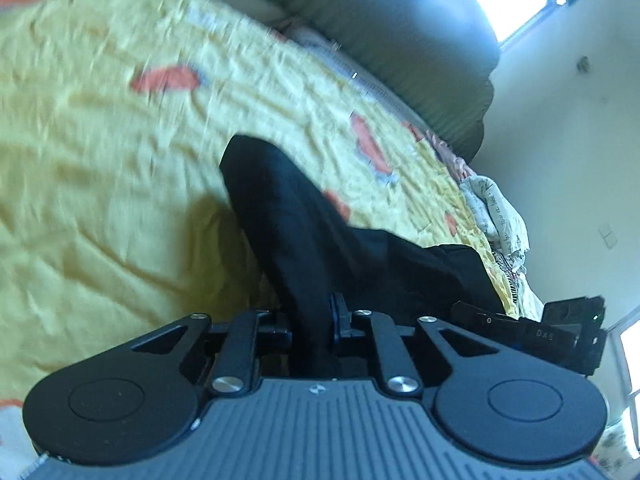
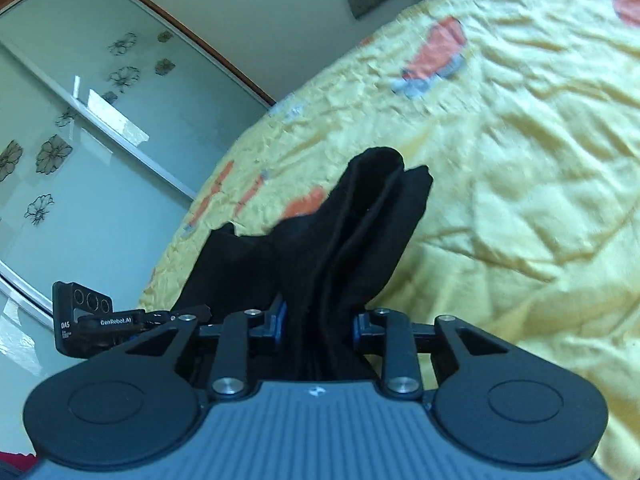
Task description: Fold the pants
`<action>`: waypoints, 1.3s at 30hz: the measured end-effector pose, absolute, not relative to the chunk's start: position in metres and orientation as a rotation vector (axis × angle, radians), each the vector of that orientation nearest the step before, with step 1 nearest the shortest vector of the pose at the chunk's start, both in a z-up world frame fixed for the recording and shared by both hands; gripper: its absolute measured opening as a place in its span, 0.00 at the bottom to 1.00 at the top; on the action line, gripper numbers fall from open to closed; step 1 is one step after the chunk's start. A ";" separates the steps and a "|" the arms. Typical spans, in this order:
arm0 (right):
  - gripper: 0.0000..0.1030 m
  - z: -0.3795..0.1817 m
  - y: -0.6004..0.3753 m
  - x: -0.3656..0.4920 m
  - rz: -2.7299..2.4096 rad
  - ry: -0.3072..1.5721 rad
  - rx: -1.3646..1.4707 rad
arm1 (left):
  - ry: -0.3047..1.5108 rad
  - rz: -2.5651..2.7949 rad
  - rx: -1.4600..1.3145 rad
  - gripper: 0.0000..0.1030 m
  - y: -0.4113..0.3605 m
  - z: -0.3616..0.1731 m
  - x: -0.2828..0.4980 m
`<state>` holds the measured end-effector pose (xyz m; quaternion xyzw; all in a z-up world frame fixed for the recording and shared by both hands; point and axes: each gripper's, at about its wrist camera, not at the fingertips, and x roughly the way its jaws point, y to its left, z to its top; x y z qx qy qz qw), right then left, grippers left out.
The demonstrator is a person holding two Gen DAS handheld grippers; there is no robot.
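- We have the black pants (image 1: 304, 216) lifted off the bed (image 1: 100, 152), one end pinched in each tool, so the cloth hangs above the yellow quilt and is not lying flat on it.
- The left hand-held gripper (image 1: 312, 320) is clamped on a narrow bunch of the fabric; its jaws stand close together with the cloth between them.
- The right hand-held gripper (image 2: 318, 320) likewise grips the pants (image 2: 352, 240), but on a thicker wad with several layers showing, so its jaws stand a little wider apart.
- In our judgement the step in hand is carrying the pinched cloth over the bed to lay it down in a fold.
- We should keep both grips firm and level with each other, so that the span between them stays taut and does not twist.
- We should lower the hanging part first and let it touch the quilt before the gripped edges come down.
- The right side's layers look uneven; we cannot tell whether every layer is caught, so a slow, steady move is safer.
- The pictures are blurred, and the far hem is hidden from both views.
- The green pillow (image 1: 400, 40) lies near the head of the bed, well apart from the pants.
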<state>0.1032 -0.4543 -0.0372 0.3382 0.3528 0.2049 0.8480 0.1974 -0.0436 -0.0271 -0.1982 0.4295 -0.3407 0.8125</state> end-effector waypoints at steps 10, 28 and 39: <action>0.26 0.009 -0.393 0.170 0.520 0.651 0.577 | 0.761 -0.583 -0.274 0.15 -0.007 0.030 0.241; 0.50 -0.002 -0.350 0.176 0.212 0.640 0.394 | 0.876 -0.394 -0.340 0.44 0.044 -0.016 0.251; 0.62 0.000 -0.293 0.145 0.202 0.656 0.205 | 0.801 -0.294 -0.209 0.49 0.045 0.002 0.210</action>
